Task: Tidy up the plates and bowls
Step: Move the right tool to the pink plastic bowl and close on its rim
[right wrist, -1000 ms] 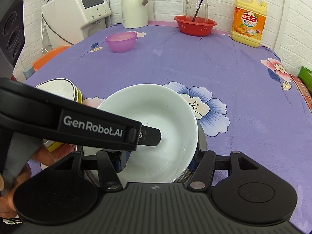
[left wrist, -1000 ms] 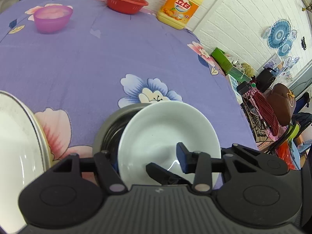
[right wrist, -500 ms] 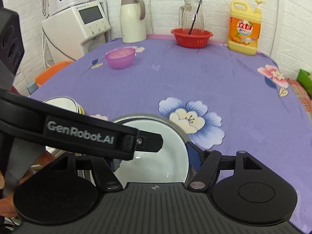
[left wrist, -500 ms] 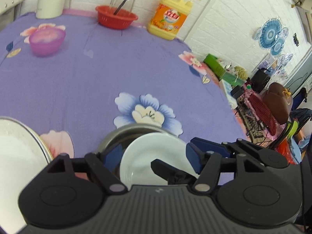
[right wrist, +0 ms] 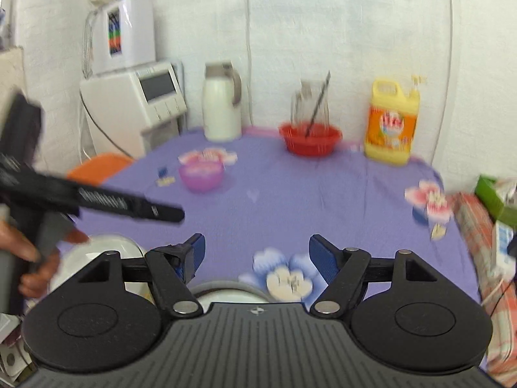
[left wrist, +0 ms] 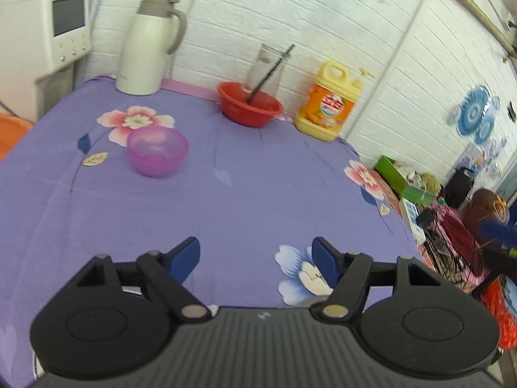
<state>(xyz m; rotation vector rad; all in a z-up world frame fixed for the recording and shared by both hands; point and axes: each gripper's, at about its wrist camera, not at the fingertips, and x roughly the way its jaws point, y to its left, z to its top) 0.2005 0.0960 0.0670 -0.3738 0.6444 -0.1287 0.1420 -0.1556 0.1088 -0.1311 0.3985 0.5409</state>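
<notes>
A white bowl (right wrist: 226, 298) sits inside a grey metal bowl (right wrist: 223, 284) at the near table edge, mostly hidden under my right gripper (right wrist: 257, 258). That gripper hangs above it, open wide, with nothing between its blue pads. My left gripper (left wrist: 255, 257) is also raised over the purple cloth; its jaws are opening and nothing is between them. In the right wrist view the left gripper (right wrist: 168, 213) reaches in from the left, held by a hand (right wrist: 29, 252). A stack of white dishes (right wrist: 106, 247) stands below it. A purple bowl (left wrist: 157, 152) sits farther back.
Along the far edge stand a white thermos jug (left wrist: 147, 45), a red basket (left wrist: 248, 105) with a glass jug in it, and a yellow detergent bottle (left wrist: 328, 103). A white appliance (left wrist: 42, 32) is at the back left. Clutter lies off the table's right edge (left wrist: 404, 236).
Both grippers let go of the white bowl, which now rests in the metal bowl. Both opened wider, rose and tilted up, so the bowls slid out under the view.
</notes>
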